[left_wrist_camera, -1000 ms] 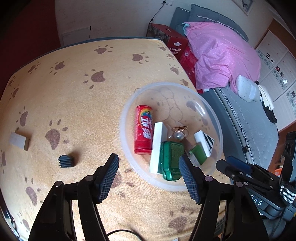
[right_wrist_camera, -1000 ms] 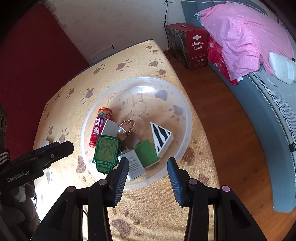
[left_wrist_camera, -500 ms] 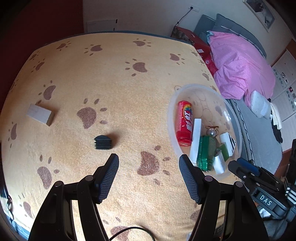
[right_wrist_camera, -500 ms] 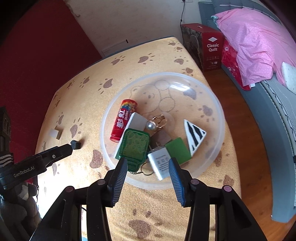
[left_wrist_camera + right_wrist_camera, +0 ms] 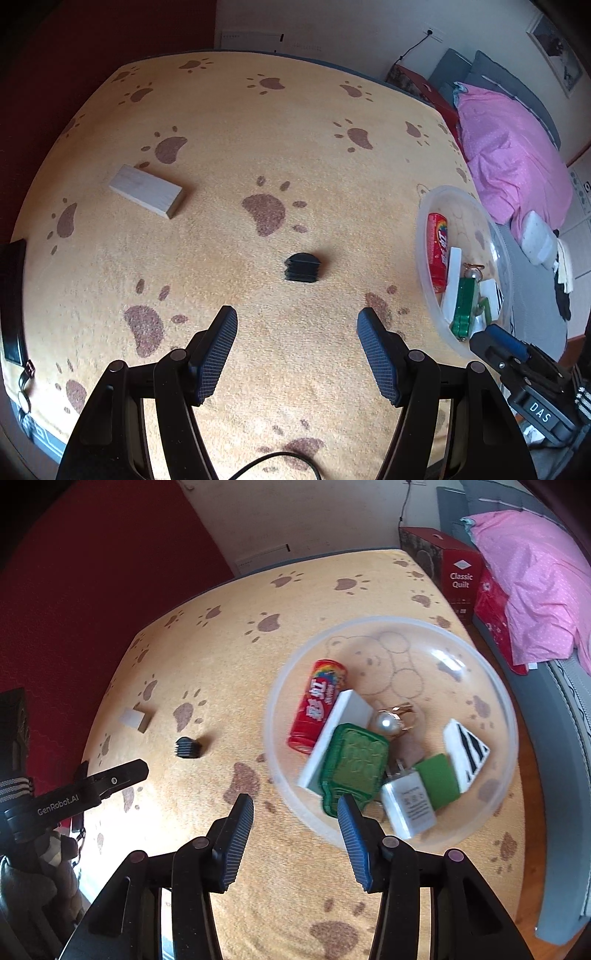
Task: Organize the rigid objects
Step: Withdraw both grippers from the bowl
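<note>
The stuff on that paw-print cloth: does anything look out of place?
Yes. A black ribbed cap and a pale wooden block lie loose on the cloth, apart from the clear bowl that holds everything else.

Counter's got an orange cloth with brown paw prints (image 5: 295,147) on it. Off to the side, a rumpled pink dotted blanket (image 5: 535,590), next to a red cardboard "Classic Quilt" box (image 5: 458,579) on the wooden floor (image 5: 532,812).
</note>
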